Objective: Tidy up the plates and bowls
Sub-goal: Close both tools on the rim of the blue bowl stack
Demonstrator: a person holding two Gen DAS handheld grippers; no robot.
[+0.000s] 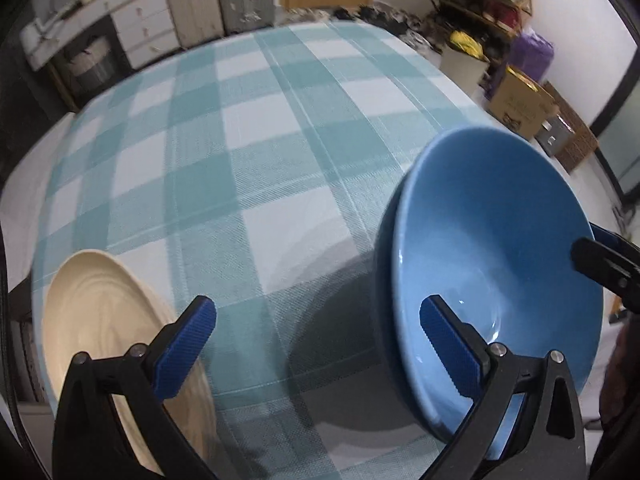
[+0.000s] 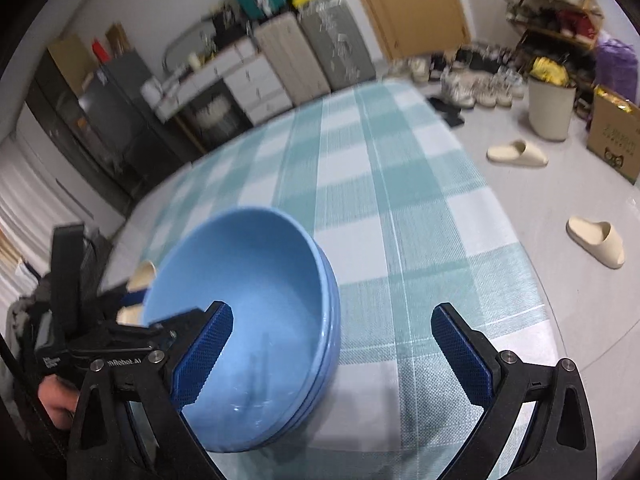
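Note:
A stack of blue bowls [image 1: 496,248] stands on the teal checked tablecloth [image 1: 248,152]; it also shows in the right wrist view [image 2: 256,320]. A cream plate [image 1: 100,312] lies at the lower left. My left gripper [image 1: 318,344] is open and empty; its right finger is over the bowl's inside, its left finger over the plate's edge. My right gripper [image 2: 332,352] is open and empty; its left finger is in front of the bowl's inside, its right finger over the cloth. The other gripper's black body [image 2: 100,340] shows left of the bowls.
Beyond the table are white drawers [image 1: 140,28], suitcases [image 2: 304,52], a door [image 2: 416,4], a shoe rack [image 2: 552,12], a bin [image 2: 550,108], a cardboard box [image 2: 616,140] and slippers [image 2: 596,240] on the floor right of the table edge.

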